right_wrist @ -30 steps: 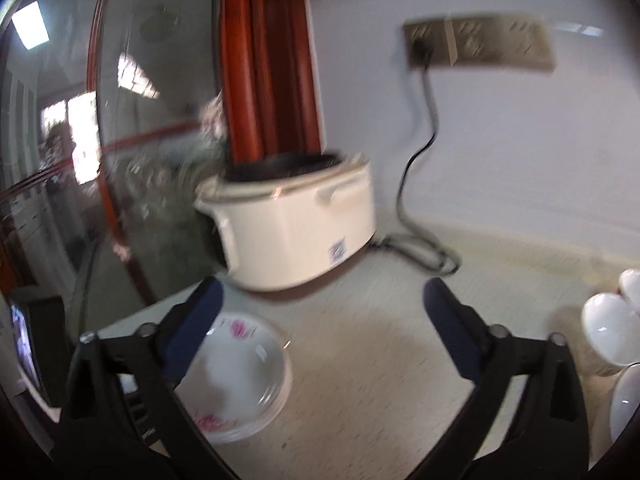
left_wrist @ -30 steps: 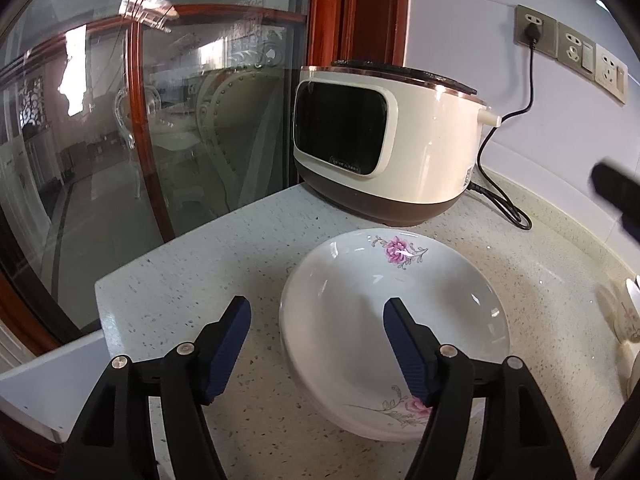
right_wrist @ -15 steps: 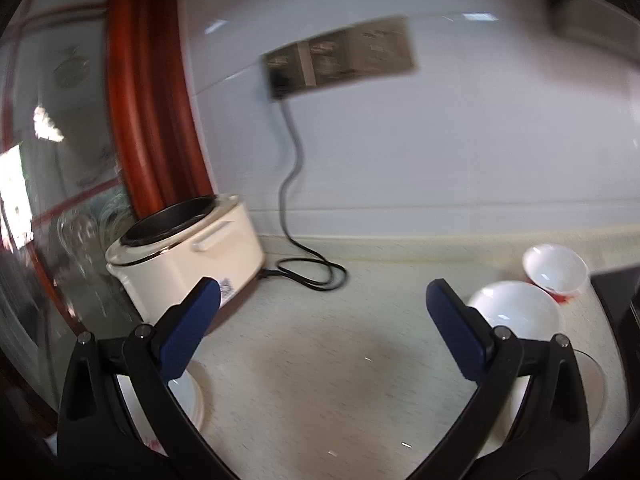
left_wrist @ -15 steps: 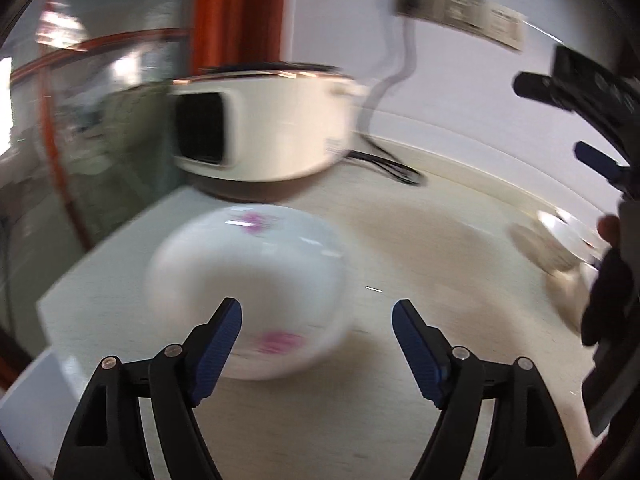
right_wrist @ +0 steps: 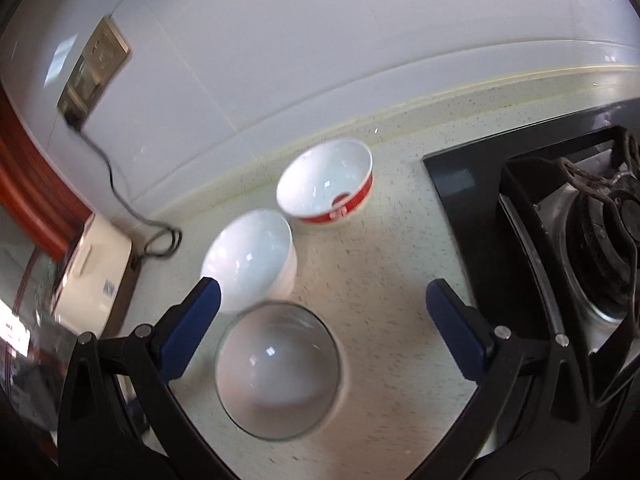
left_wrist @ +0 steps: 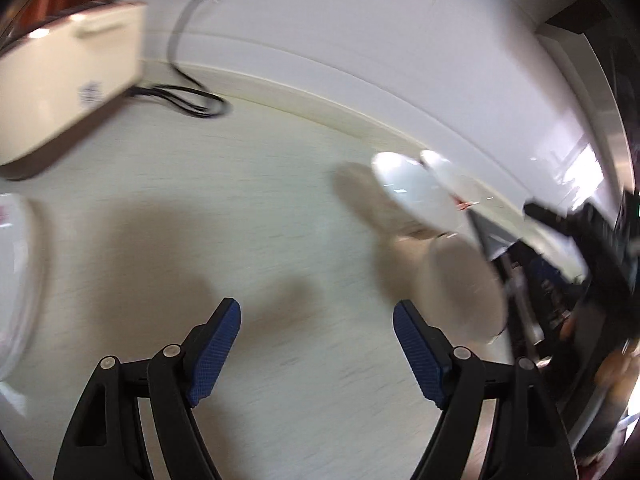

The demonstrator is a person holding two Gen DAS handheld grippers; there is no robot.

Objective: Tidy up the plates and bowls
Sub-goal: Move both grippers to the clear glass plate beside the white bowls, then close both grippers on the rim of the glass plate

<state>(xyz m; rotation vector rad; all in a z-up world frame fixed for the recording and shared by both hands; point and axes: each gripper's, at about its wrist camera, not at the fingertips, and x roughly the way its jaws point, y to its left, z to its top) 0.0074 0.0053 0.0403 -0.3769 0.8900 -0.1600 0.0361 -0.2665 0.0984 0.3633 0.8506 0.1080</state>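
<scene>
In the right wrist view, a clear glass bowl (right_wrist: 278, 368) sits on the speckled counter between my fingers. Behind it stand a white bowl (right_wrist: 252, 258) and a white bowl with a red band (right_wrist: 326, 188). My right gripper (right_wrist: 320, 326) is open and empty above the glass bowl. In the blurred left wrist view the same bowls appear at right: white bowl (left_wrist: 412, 192), glass bowl (left_wrist: 460, 284). The flowered white plate (left_wrist: 16, 280) lies at the left edge. My left gripper (left_wrist: 316, 342) is open and empty over bare counter.
A cream rice cooker (left_wrist: 60, 80) with a black cord (left_wrist: 188, 100) stands at back left; it also shows in the right wrist view (right_wrist: 96, 276). A black gas stove (right_wrist: 560, 240) borders the bowls on the right. A wall socket (right_wrist: 94, 68) is above.
Both grippers have swung right, away from the flowered plate and rice cooker. The right gripper now hovers over the bowls beside the stove. Both stay open.
</scene>
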